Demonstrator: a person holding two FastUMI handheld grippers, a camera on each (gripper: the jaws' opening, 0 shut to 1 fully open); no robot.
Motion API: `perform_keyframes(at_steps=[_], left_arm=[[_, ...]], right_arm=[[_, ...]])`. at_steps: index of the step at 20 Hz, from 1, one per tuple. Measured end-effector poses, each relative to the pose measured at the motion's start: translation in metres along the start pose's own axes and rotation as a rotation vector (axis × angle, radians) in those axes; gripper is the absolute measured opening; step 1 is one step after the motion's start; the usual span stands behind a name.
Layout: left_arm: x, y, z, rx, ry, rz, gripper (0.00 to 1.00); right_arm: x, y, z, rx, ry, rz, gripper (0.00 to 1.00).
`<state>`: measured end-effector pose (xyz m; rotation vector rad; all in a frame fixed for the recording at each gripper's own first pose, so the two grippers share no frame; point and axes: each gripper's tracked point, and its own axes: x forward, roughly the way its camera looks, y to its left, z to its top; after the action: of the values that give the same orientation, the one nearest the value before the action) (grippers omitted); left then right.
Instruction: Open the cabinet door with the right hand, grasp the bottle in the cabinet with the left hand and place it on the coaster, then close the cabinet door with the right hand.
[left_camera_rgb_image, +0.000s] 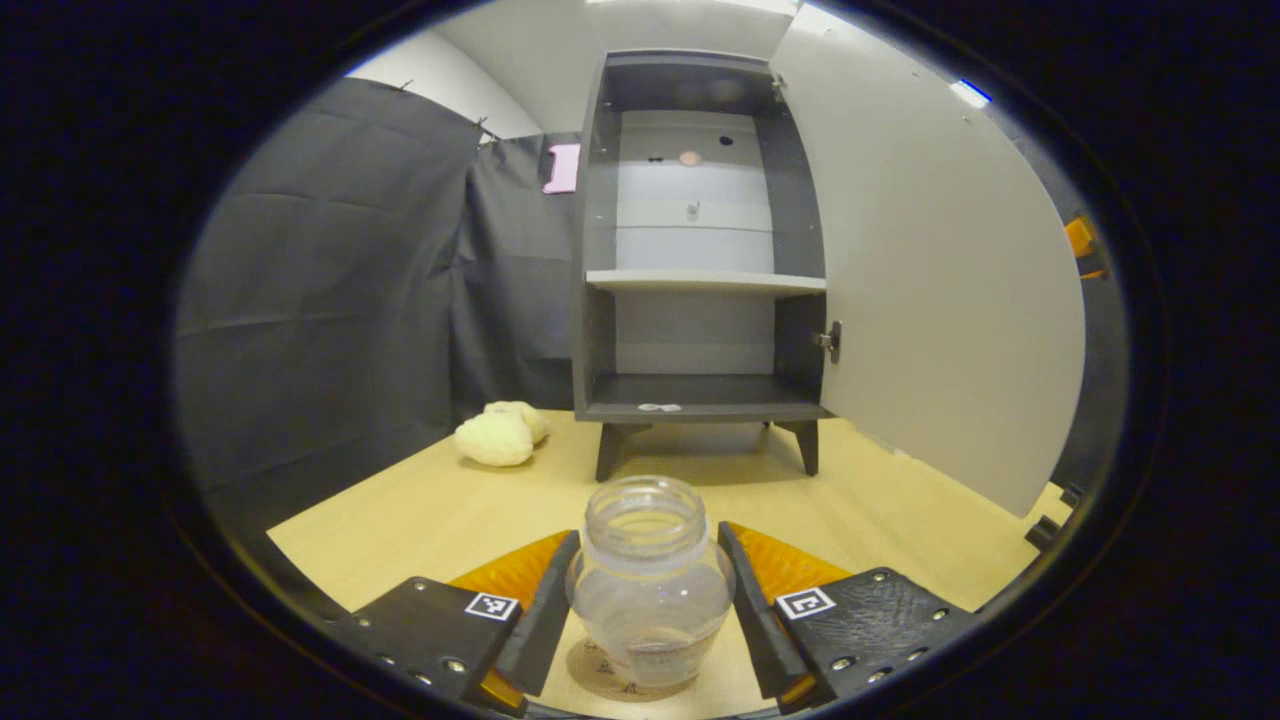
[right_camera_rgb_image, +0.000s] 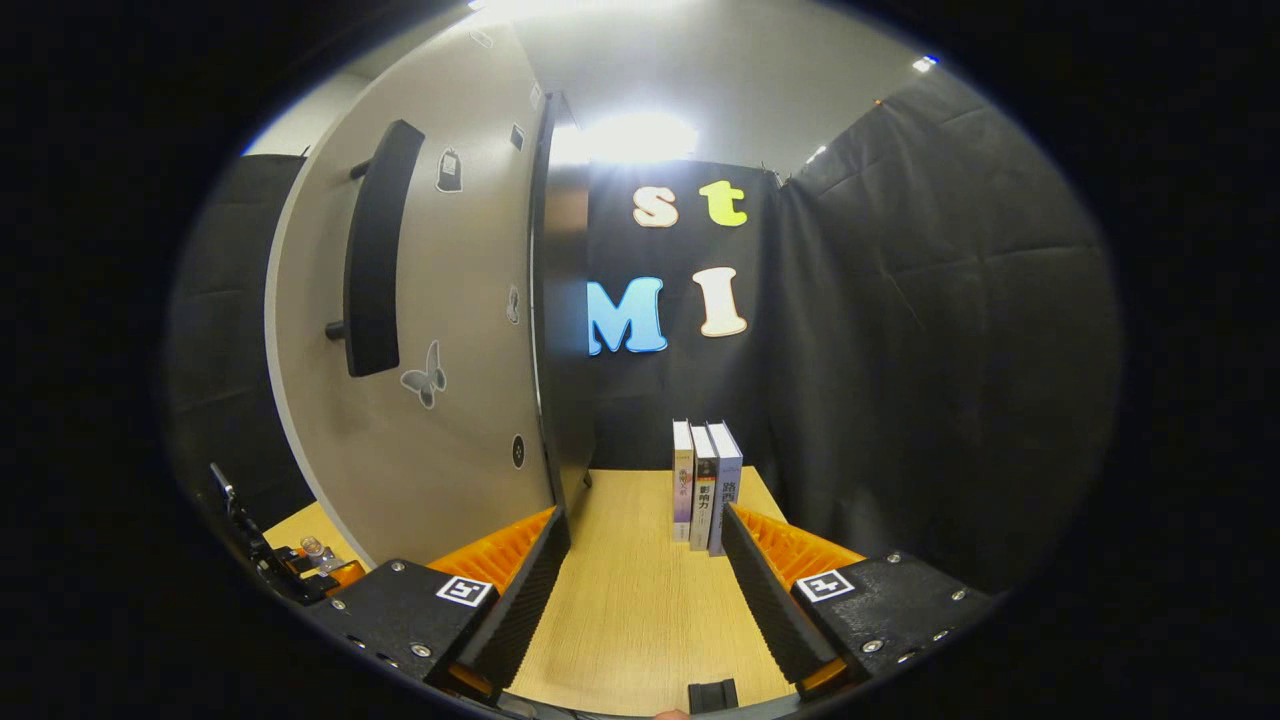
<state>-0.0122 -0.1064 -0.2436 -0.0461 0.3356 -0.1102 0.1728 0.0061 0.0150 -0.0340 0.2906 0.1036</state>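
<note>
I judge the task more than half done. The cabinet door (left_camera_rgb_image: 940, 290) stands open, and the cabinet (left_camera_rgb_image: 700, 280) shelves look bare. The bottle (left_camera_rgb_image: 650, 585) stands upright on the coaster (left_camera_rgb_image: 600, 675), near me on the table (left_camera_rgb_image: 420, 510). My left gripper (left_camera_rgb_image: 648, 610) has its jaws just beside the glass; whether they press, I cannot tell. My right gripper (right_camera_rgb_image: 645, 580) is released, with the door's handle (right_camera_rgb_image: 375, 250) far to its left. Closing remains.
</note>
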Motion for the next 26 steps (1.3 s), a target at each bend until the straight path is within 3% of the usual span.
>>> perform_keyframes(at_steps=[8,15,19,20,22,23,26], left_arm=[[-0.02,0.001,0.054,-0.006,-0.042,0.009,0.77],[-0.049,0.011,0.148,-0.022,-0.124,0.017,0.77],[-0.059,0.045,0.187,-0.032,-0.163,0.044,0.78],[-0.061,0.057,0.195,-0.026,-0.174,0.056,0.83],[-0.063,0.08,0.203,0.003,-0.182,0.074,0.77],[-0.065,0.091,0.207,0.014,-0.193,0.082,0.83],[-0.07,0.124,0.212,0.026,-0.201,0.099,0.8]], right_arm=[[0.011,0.004,0.019,0.057,-0.057,0.031,0.92],[0.005,-0.003,0.066,0.045,-0.145,0.003,0.94],[-0.008,0.001,0.096,0.032,-0.186,-0.038,0.94],[-0.013,0.003,0.101,0.03,-0.197,-0.055,0.94],[-0.021,0.014,0.108,0.042,-0.211,-0.074,0.94],[-0.024,0.023,0.111,0.049,-0.22,-0.074,0.94],[-0.028,0.042,0.115,0.04,-0.228,-0.094,0.94]])
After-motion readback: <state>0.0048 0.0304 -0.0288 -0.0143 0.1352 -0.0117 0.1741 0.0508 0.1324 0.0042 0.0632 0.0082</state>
